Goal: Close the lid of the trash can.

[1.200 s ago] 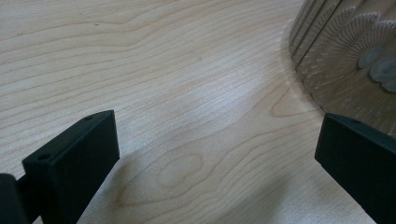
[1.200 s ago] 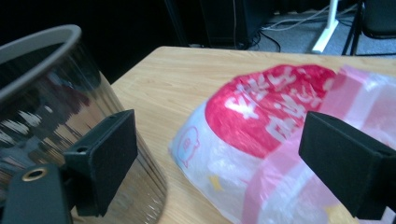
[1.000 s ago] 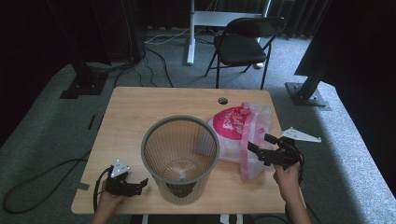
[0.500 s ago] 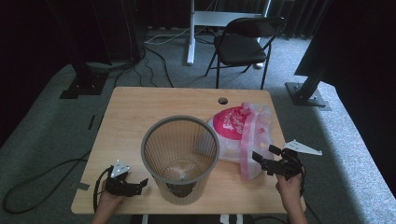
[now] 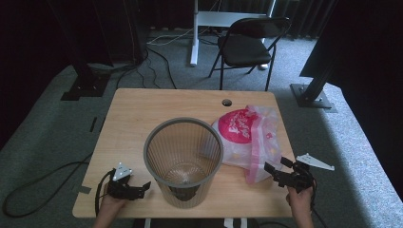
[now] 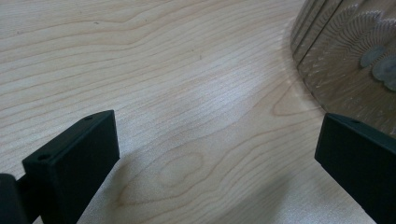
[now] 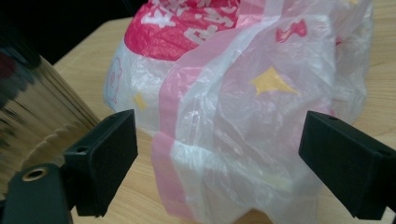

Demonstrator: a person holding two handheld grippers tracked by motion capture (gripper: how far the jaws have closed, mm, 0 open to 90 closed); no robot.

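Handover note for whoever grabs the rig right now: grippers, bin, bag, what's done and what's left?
Left gripper: jaws open, holding nothing, low over the table beside the wastebasket.
Right gripper: jaws open, aimed at the near end of the plastic bag, not gripping it.
The bag lies crumpled on the table, right of the basket and against it.
The basket stands upright, unlined.
Done: nothing visible yet.
Left, probably: grip the bag, open it and fit it into the basket.

One wastebasket (image 5: 183, 159), one plastic bag (image 5: 248, 135), two tools, one table (image 5: 142, 114), one chair (image 5: 249, 45).
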